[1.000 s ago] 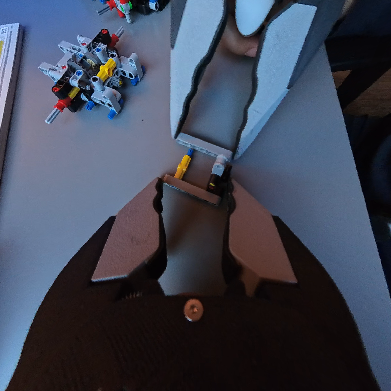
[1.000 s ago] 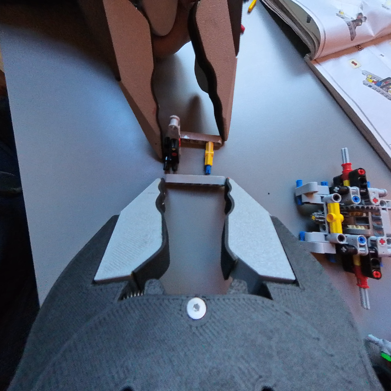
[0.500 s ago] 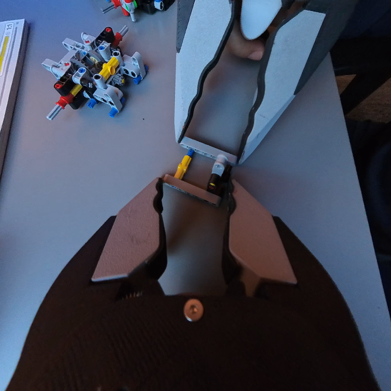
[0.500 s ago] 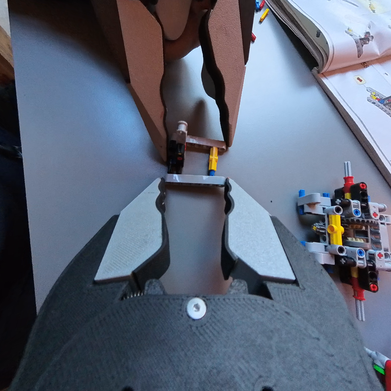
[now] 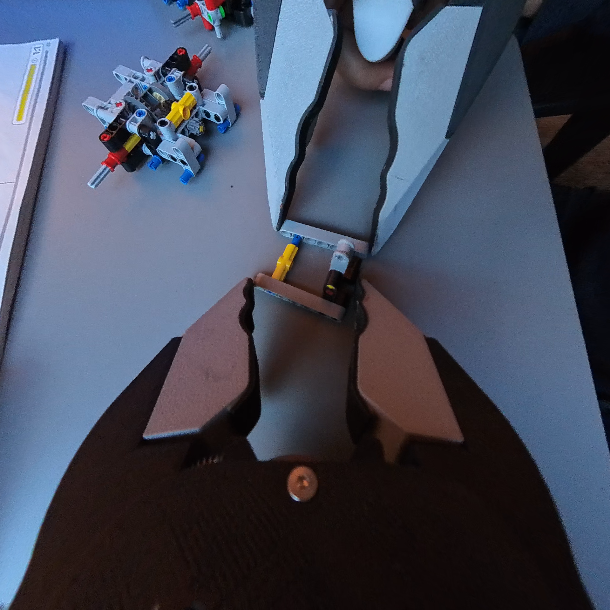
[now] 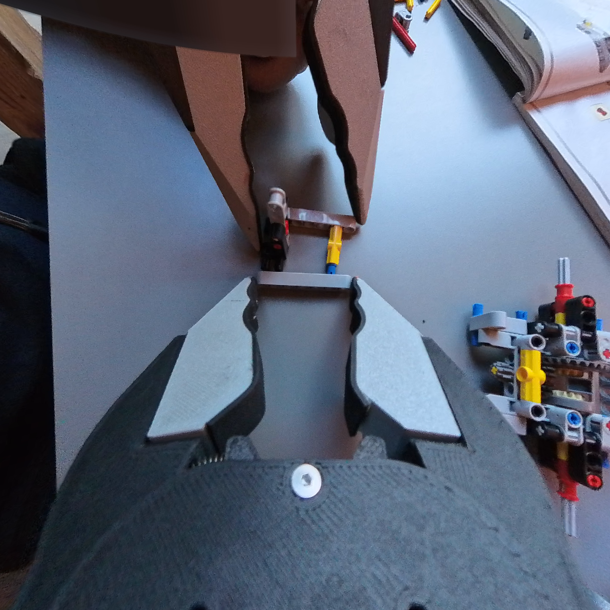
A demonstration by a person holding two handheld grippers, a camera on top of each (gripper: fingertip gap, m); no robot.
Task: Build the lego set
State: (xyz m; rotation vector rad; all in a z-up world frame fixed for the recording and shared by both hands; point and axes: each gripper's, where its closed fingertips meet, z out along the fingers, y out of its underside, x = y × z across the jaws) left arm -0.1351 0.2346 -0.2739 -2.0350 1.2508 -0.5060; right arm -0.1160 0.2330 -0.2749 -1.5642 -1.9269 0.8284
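A: Between the pads of the right claw (image 6: 303, 280)?

B: A grey holed beam (image 6: 303, 280), pinched by its two short ends, just above the counter (image 5: 132, 264). Claw about half open, both pads pressing on the plastic.

A: And in the left claw (image 5: 300, 297)?

B: A second grey beam (image 5: 297, 298), gripped the same way, end to end, tilted a little. Sticking out of it toward the other beam: a yellow connector (image 5: 285, 262) with a blue tip, and a black connector (image 5: 336, 287) with a pale grey cap. Blue tip right at one hole of the facing beam; inside or only touching, cannot tell.

A: Feel of such pieces?

B: Probably very light, stiff, hard plastic. Smooth and rounded at the ends, so likely a bit slippery. Best taken by the short ends, clear of the holes and the pins. Thin pins maybe easy to bend sideways.

A: Around them?

B: Matte grey counter. Well apart, a built model (image 5: 155, 122) of grey, black, yellow and red parts. Beyond it, an open booklet (image 6: 561, 66).
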